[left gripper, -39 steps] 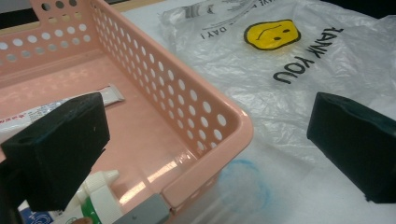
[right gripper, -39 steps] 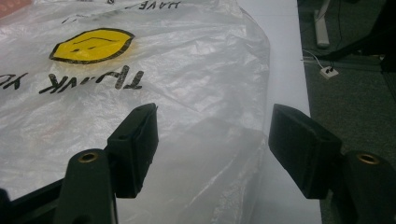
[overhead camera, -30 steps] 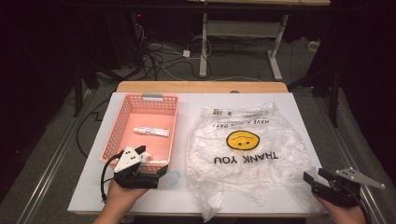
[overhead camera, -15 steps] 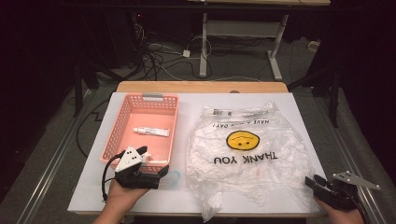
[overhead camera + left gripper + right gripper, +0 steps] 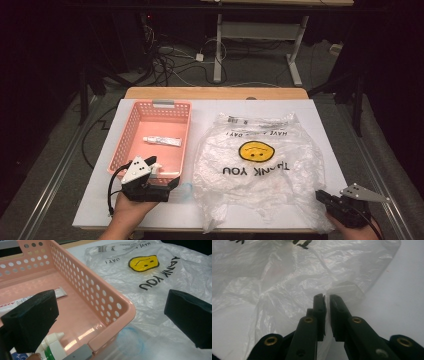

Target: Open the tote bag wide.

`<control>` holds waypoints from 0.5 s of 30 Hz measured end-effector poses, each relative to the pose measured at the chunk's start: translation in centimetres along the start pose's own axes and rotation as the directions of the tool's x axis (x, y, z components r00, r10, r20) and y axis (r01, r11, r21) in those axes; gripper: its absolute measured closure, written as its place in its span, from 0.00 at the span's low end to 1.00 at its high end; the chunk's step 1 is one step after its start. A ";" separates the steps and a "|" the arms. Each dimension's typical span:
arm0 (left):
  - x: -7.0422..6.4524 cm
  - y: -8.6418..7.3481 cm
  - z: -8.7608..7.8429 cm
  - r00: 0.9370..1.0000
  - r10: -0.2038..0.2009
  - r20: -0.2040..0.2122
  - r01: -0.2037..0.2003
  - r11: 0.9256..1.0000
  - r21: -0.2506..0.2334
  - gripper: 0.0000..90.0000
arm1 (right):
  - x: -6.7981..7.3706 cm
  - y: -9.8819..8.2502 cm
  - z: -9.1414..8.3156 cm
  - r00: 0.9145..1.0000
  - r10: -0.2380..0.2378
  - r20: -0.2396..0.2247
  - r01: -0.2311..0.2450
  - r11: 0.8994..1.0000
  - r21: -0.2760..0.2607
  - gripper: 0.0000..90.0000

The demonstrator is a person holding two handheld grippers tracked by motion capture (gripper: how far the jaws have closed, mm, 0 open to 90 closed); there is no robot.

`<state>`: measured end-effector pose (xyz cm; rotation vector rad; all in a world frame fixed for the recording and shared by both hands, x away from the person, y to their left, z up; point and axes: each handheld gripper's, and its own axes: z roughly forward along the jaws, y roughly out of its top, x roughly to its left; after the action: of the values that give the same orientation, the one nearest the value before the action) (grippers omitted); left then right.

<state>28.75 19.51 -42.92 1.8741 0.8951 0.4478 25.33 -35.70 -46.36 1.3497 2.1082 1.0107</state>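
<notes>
White board covers the wooden table point(image 5: 215, 93), with dark floor and cables behind it. On the thin, crinkled clear plastic bag point(image 5: 260, 170) one reads "THANK YOU" under a yellow smiley face, and "HAVE A NICE DAY" near its far edge. Compared with a second ago, the right gripper point(image 5: 327, 301) has moved in from the table's right edge to the bag's near right corner; its jaws are now almost together, pinching a fold of the film. The left gripper point(image 5: 172, 182) stays wide open beside the pink perforated basket point(image 5: 131, 132), which holds a white tube point(image 5: 162, 141) and a small white-capped bottle point(image 5: 51, 346).
</notes>
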 end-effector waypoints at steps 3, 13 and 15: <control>0.0 0.0 0.0 1.000 0.000 -0.001 0.000 1.000 -0.002 0.00 | 1.1 0.4 0.2 0.999 -0.029 -0.030 0.029 1.000 0.002 0.94; 0.1 0.0 -0.2 1.000 -0.004 -0.006 0.004 1.000 -0.009 0.00 | 4.7 1.3 1.0 0.983 -0.123 -0.134 0.126 0.992 0.013 0.94; 0.2 0.0 -0.2 1.000 -0.005 -0.007 0.005 1.000 -0.011 0.00 | 5.3 1.3 1.1 0.980 -0.123 -0.154 0.126 0.992 0.013 0.93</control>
<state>28.71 19.77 -42.80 1.8615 0.8999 0.4552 24.62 -30.18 -45.95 1.1672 2.2915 1.0708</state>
